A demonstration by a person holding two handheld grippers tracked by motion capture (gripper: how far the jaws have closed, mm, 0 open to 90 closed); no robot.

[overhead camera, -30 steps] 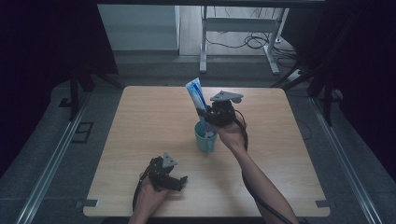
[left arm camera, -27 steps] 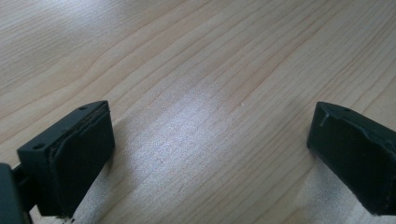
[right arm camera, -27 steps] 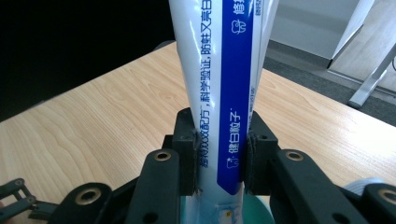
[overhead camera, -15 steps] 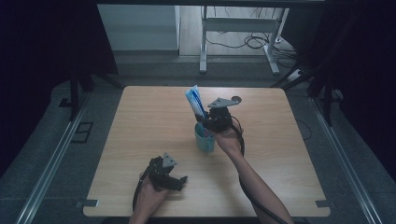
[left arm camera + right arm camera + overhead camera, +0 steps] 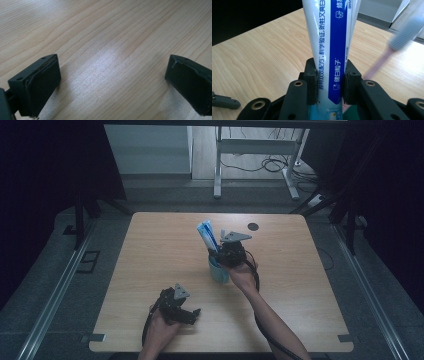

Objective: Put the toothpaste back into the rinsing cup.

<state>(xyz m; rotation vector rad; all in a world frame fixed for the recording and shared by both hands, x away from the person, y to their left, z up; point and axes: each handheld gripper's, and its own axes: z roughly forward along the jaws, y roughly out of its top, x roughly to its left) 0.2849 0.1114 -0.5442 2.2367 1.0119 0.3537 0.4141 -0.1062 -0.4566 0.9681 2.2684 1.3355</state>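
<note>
right gripper (image 5: 329,82): clamped on white-and-blue plastic toothpaste tube (image 5: 329,37), teal cup (image 5: 218,270) below | tube: light, soft, slick; grip low | left gripper (image 5: 112,82): wide open, empty

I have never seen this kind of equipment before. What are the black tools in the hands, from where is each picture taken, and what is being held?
A person sits at a wooden table and holds a hand-operated gripper, a black tool with two jaws, in each hand. The high view looks down from above the person's side. The other two pictures come from small cameras that ride on the grippers and look along their jaws.

The left gripper rests near the table's front edge; its own view shows its jaws wide apart over bare wood. The right gripper is closed on a white and blue toothpaste tube, which stands in a light blue cup. A toothbrush, blurred, shows beside the tube.
</note>
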